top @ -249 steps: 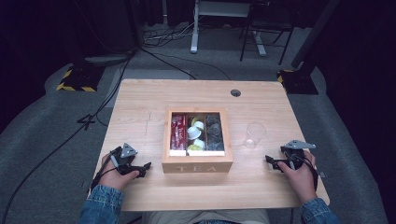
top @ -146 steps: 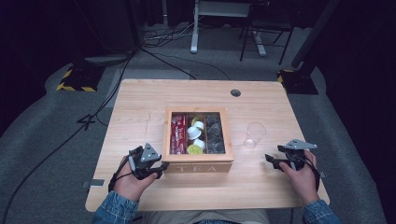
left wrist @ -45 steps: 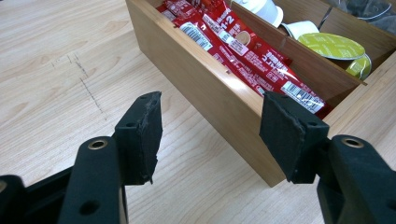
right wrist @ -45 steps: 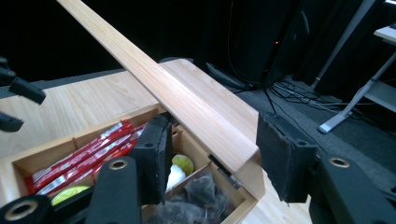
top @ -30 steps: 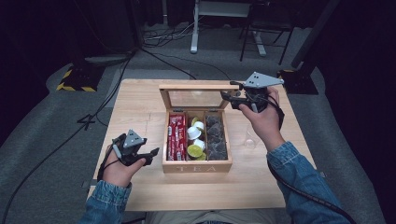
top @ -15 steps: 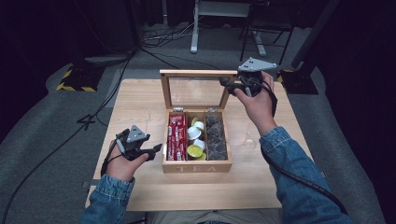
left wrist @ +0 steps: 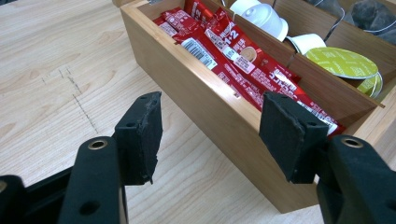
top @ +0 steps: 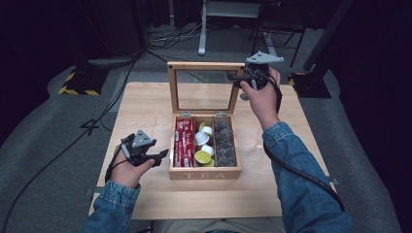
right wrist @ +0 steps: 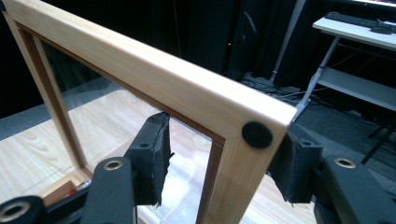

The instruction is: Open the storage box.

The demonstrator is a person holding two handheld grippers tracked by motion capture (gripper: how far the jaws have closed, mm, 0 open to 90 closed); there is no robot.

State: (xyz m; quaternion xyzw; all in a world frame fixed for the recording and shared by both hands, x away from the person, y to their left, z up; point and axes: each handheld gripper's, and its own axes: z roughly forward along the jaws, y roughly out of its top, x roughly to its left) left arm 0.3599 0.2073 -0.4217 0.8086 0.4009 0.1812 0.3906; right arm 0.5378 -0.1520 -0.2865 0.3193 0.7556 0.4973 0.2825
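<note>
High view shows the right gripper (top: 240,80) held up at the top right corner of the tea box lid (top: 204,87), with the arm in a blue denim sleeve (top: 296,170) stretched far over the table. The lid stands straight up at the back of the tea box (top: 205,172). Right gripper view shows the lid's side post between the two pads (right wrist: 152,156); the jaws have just been opening, and I cannot tell if the pads press on the wood. The left gripper (top: 160,156) rests low, just left of the box, with its jaws apart and holding nothing. Left gripper view shows the box wall (left wrist: 210,112) just past its pads.

The box sits on a light wooden table (top: 141,107), on a grey floor (top: 43,136) in a dark room. The front of the box says "TEA". Red packets (top: 183,143) lie in its left slot.
</note>
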